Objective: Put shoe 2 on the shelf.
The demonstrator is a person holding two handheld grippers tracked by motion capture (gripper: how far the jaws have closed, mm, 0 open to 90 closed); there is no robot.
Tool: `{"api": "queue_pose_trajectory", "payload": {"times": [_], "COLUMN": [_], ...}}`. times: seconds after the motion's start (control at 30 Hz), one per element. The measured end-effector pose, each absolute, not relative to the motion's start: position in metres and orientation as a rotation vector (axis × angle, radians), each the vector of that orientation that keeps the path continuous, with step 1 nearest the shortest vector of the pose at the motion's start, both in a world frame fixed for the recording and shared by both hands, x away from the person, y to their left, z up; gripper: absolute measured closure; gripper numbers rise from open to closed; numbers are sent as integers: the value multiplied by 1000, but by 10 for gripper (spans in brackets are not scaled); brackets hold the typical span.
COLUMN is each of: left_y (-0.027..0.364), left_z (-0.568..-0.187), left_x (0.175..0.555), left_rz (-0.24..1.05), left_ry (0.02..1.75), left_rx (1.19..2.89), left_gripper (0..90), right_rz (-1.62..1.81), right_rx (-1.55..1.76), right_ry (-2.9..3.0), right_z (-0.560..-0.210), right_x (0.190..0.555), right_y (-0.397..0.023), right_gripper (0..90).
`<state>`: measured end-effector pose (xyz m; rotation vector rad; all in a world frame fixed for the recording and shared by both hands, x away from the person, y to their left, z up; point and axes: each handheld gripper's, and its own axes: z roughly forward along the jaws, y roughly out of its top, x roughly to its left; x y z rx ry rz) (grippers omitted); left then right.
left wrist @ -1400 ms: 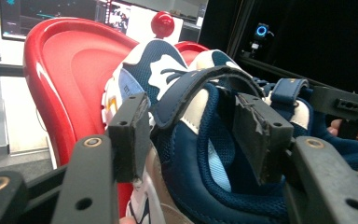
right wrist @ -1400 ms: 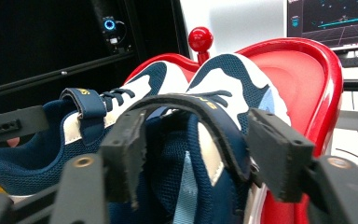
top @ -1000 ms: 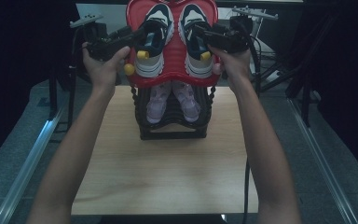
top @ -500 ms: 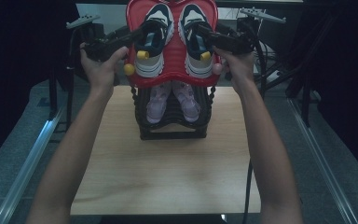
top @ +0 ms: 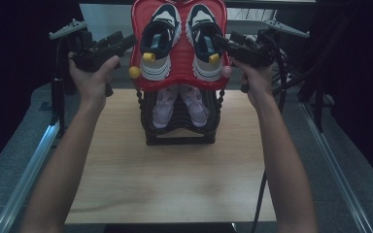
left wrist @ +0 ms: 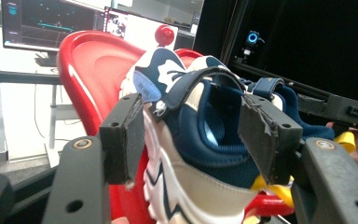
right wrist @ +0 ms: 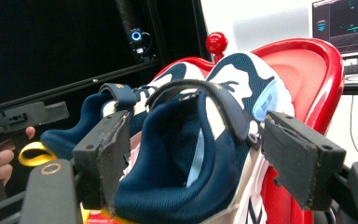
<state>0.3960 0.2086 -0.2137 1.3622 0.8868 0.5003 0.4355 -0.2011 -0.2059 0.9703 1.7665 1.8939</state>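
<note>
Two navy-and-white sneakers, left (top: 158, 43) and right (top: 204, 43), lie heel-down on a red tray (top: 179, 81) atop a black rack (top: 179, 133). My left gripper (top: 126, 42) is held at the left sneaker's outer side and my right gripper (top: 222, 42) at the right sneaker's outer side. In the left gripper view the open left gripper (left wrist: 193, 140) frames the left sneaker's collar (left wrist: 205, 149) without touching it. In the right gripper view the right gripper (right wrist: 200, 158) stands just as wide around the right sneaker's collar (right wrist: 186, 154).
A pair of pink shoes (top: 179, 104) sits on the lower black tier. The rack stands at the back of a wooden table (top: 175, 184). Metal rails (top: 24, 170) run along both sides. A red knob (left wrist: 164, 35) tops the tray, with a monitor (left wrist: 51, 23) behind it.
Both grippers have drawn outward, away from the sneakers' openings toward the tray's sides. The sneakers have not moved.
</note>
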Motion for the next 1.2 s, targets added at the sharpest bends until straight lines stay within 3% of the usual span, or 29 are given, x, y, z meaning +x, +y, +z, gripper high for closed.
{"api": "queue_pose_trajectory", "payload": {"times": [0.67,1.2], "left_y": [251,258], "left_z": [-271,-341], "left_x": [367,344], "left_rz": [464,449], "left_ry": [952,982], "left_rx": [1377,1439], "left_gripper": [403,401], "right_rz": [1963,1932], "right_rx": [979,1049], "right_ry": [1742,1785], "right_z": [-258,-341], "right_x": [398,382], "right_y": [-248,-250], "right_gripper": [252,252]}}
